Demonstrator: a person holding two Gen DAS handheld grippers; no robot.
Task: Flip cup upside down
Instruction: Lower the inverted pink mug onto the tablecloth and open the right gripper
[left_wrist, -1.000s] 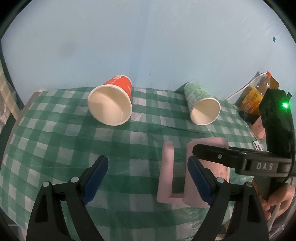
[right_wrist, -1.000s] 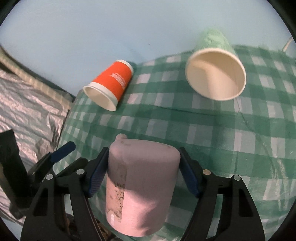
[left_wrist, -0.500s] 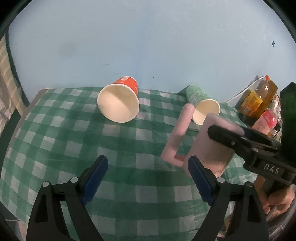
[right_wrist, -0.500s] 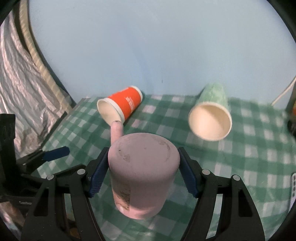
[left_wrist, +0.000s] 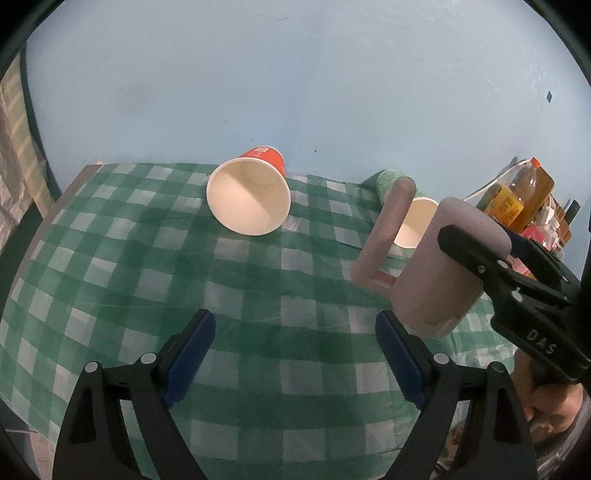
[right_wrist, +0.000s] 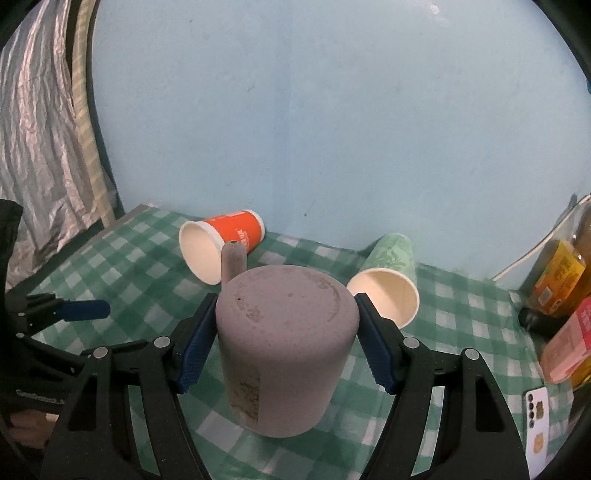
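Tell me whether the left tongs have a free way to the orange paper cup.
Probably yes. The left tongs are open and empty, with only bare tablecloth before the orange paper cup; the pink mug hangs off to the right.

Green checked tablecloth (left_wrist: 110, 236) over the table, pale blue wall (right_wrist: 332, 129) behind. Orange paper cup (left_wrist: 251, 197) and green paper cup (right_wrist: 388, 273) both on their sides, mouths toward camera, well apart. Bottles (right_wrist: 561, 280) at right edge, phone (right_wrist: 537, 417) flat near them. Silver sheet (right_wrist: 33, 129) at left.
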